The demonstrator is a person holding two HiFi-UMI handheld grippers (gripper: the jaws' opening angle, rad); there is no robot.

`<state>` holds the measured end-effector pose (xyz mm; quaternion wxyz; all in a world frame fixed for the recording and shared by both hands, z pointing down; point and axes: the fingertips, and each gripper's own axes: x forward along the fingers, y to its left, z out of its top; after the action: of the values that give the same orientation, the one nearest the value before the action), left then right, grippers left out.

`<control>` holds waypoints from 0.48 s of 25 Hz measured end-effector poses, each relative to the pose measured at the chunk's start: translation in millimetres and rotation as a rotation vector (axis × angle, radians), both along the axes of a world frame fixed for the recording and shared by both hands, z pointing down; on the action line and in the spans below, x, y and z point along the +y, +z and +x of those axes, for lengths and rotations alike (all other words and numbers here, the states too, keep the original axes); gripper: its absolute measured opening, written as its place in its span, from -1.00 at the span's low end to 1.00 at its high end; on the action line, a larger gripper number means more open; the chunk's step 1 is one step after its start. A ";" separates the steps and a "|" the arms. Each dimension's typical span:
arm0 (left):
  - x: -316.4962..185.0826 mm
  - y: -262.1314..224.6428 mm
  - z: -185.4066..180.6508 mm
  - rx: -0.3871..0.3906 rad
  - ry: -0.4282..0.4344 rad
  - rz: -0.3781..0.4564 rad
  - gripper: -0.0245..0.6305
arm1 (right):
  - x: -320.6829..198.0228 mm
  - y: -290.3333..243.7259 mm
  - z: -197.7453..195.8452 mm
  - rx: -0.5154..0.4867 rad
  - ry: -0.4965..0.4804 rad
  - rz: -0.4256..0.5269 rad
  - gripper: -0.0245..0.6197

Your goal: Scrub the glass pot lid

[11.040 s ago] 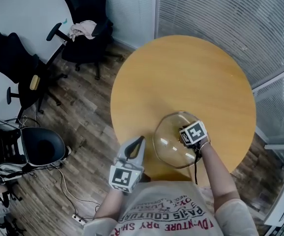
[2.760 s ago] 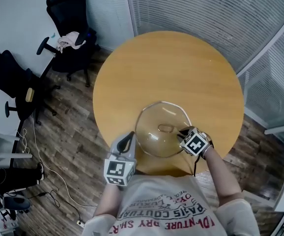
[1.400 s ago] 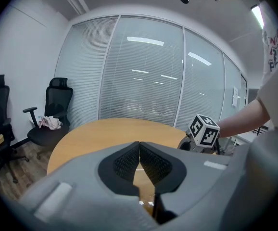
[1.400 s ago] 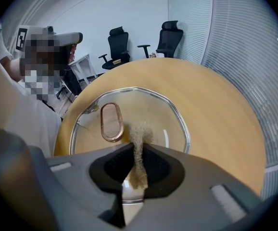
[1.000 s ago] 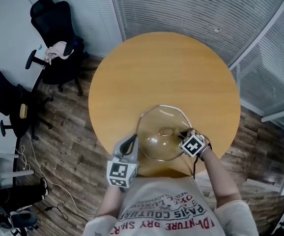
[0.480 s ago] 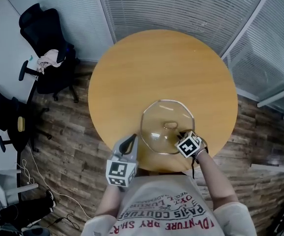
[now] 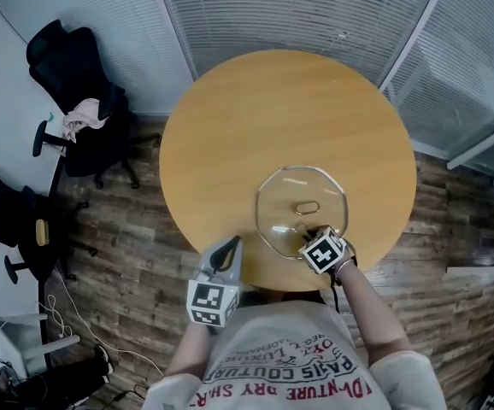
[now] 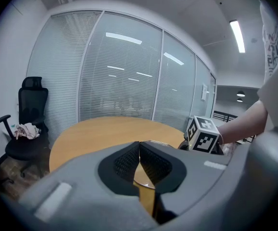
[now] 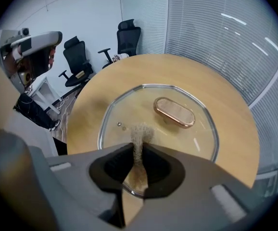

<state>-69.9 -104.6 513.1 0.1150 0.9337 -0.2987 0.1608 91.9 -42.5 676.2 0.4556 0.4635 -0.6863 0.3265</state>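
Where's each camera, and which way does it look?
Head view: on the person's head, facing down at the table; shows shirt, left hand-held gripper, right hand-held gripper.
Left gripper view: rides the left one, facing across the table; shows its shut jaws, right forearm.
Right gripper view: rides the right one, facing down onto the glass lid; jaws pinch a scrub pad.
Head and right gripper views share the lid handle.

Bright, even light; fisheye bend at the edges.
A long white ceiling strip light [image 8: 236, 35] glares overhead; my left gripper [image 8: 139, 146] blurs up close, corners black.
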 end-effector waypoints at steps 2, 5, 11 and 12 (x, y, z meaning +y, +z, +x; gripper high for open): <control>-1.2 -1.3 -5.6 -0.004 0.011 0.001 -0.90 | -2.9 -2.3 -9.2 -0.013 0.006 0.017 -0.75; -0.7 -1.3 -9.7 -0.010 0.023 -0.001 -0.90 | 2.7 -2.1 -9.9 -0.011 0.030 0.016 -0.75; -8.7 -3.4 -3.2 -0.016 -0.014 0.010 -0.90 | 6.2 -12.6 15.0 -0.030 0.085 0.066 -0.75; -11.5 -7.1 2.5 -0.003 -0.035 0.011 -0.90 | 7.6 -15.5 23.4 -0.033 0.090 0.069 -0.75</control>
<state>-67.4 -116.1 505.9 0.1123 0.9287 -0.3158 0.1585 115.3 -34.9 660.8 0.4129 0.5039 -0.6829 0.3305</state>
